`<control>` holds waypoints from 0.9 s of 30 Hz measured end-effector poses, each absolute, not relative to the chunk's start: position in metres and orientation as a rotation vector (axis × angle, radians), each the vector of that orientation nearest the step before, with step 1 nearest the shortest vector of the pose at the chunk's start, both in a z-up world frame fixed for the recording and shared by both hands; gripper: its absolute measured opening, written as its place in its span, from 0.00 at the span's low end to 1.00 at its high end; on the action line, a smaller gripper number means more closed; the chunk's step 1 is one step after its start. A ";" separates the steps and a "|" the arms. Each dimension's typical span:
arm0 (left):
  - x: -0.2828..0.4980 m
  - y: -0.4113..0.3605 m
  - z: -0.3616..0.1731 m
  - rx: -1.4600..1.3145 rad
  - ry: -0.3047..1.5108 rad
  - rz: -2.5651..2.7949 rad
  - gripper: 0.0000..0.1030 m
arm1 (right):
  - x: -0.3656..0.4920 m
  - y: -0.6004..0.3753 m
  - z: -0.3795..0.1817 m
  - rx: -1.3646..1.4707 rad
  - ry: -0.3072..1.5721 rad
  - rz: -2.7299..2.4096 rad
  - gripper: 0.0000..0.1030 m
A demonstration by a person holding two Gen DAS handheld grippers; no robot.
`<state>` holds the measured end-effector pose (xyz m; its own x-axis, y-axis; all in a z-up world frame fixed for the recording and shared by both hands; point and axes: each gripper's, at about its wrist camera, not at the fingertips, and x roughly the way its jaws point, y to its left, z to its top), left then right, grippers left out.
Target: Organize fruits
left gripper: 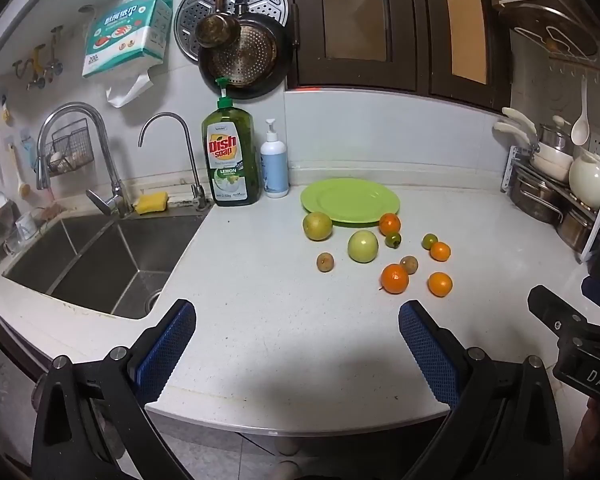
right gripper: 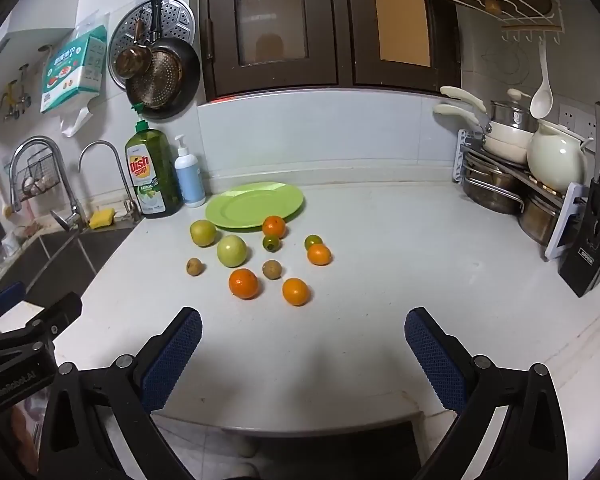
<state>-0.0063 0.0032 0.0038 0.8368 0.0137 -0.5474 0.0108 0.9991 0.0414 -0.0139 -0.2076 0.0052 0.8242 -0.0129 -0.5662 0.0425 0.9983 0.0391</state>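
A bare green plate (left gripper: 350, 201) (right gripper: 255, 205) lies near the back of the white counter. In front of it several fruits are scattered: a yellow-green pear (left gripper: 317, 225) (right gripper: 203, 233), a pale green apple (left gripper: 363, 245) (right gripper: 231, 251), several oranges such as the big one (left gripper: 395, 278) (right gripper: 243, 283), two small green citrus and two small brown fruits. My left gripper (left gripper: 296, 314) hovers over the counter's near edge, open and empty, well short of the fruit. My right gripper (right gripper: 302, 322) is likewise open with nothing between its blue pads.
A steel double sink (left gripper: 100, 256) with two taps lies at the left. Dish soap (left gripper: 231, 156) and a white pump bottle (left gripper: 274, 164) stand behind the plate's left. A rack of pots (right gripper: 512, 176) and a knife block (right gripper: 592, 236) occupy the right.
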 end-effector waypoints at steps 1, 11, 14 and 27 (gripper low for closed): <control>-0.006 0.003 0.004 0.044 0.579 0.001 1.00 | -0.013 -0.207 0.005 0.050 0.603 -0.029 1.00; -0.001 0.001 0.005 0.046 0.585 0.005 1.00 | -0.011 -0.209 0.005 0.056 0.602 -0.031 0.99; -0.001 0.001 0.004 0.045 0.581 0.009 1.00 | -0.010 -0.209 0.005 0.056 0.602 -0.030 1.00; 0.000 0.004 0.002 0.047 0.581 0.012 1.00 | -0.006 -0.209 0.004 0.052 0.601 -0.024 0.99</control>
